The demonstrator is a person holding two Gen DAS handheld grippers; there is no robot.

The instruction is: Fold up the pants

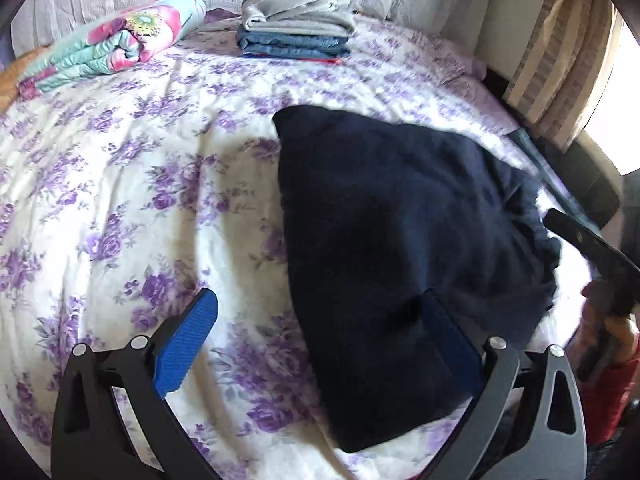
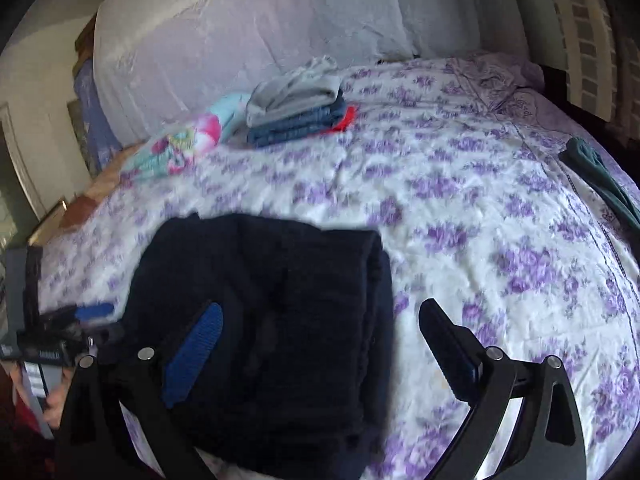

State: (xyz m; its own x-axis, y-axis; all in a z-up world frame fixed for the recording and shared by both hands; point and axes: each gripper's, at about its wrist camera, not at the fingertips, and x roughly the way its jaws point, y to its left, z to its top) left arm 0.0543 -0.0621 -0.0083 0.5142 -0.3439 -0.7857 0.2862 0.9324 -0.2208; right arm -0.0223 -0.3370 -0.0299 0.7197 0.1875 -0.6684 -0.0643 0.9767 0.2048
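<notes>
purple-flowered bedspread [image 1: 120, 184] fills both views, with the dark navy pants [image 1: 400, 240] lying on its near part already folded into a compact bundle, so i'd guess only a last tidy or a move to the folded stack [image 1: 294, 28] at the far side is left. left gripper [image 1: 320, 312] and right gripper [image 2: 320, 320] both hover with jaws spread wide, holding nothing. only the right wrist view shows a teal garment [image 2: 600, 176] at the bed's far right edge.

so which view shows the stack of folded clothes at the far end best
The left wrist view: the stack of folded clothes is sharp there, grey on top, blue beneath, red at the bottom. In the right wrist view the stack is blurrier, though the red layer shows more.
</notes>
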